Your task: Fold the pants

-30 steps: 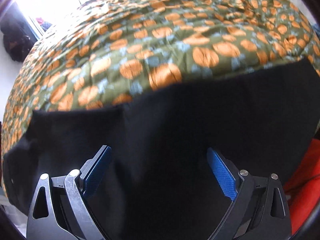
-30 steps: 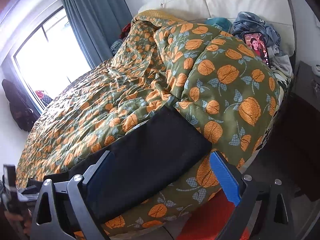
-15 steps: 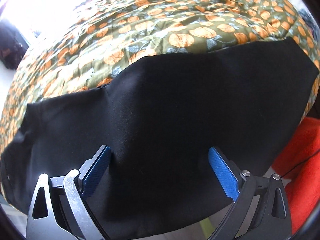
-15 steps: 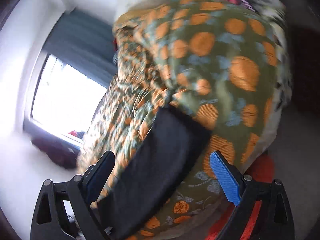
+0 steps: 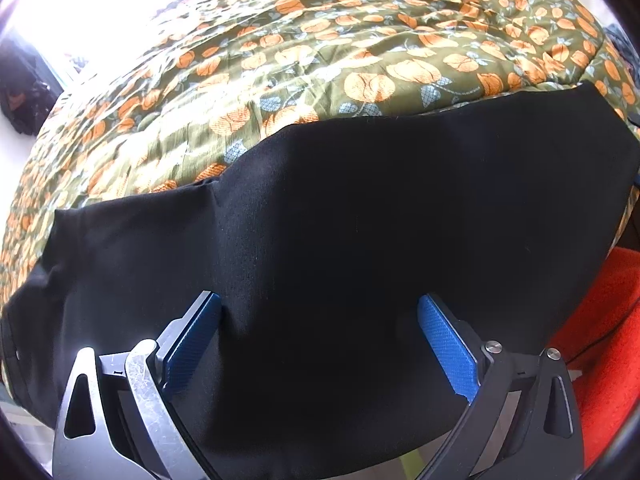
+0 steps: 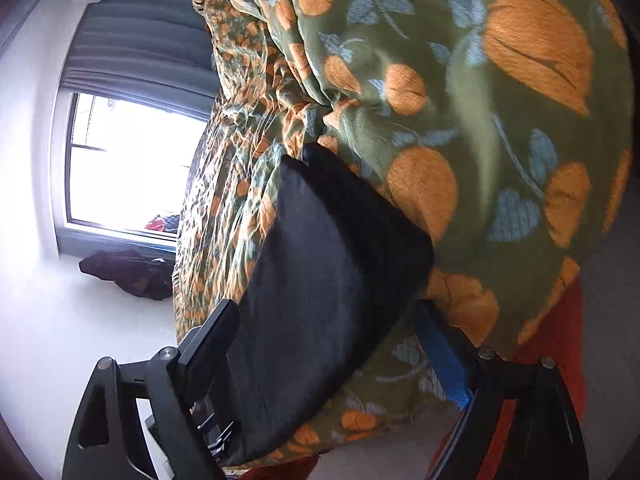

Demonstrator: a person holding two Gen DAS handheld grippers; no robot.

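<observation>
Between the closing right hand-held gripper (image 6: 326, 344) jaws lie the pants (image 6: 320, 288), ungripped.

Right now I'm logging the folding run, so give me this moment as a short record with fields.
garment: black pants, spread flat along the near edge of the bed
surface: green quilt with orange flowers
left gripper: jaws wide, above the pants, nothing pinched
right gripper: jaws closing, one end of the pants between them, not yet pinched
floor side: red rug beside the bed
fold state: no cross fold made yet
</observation>
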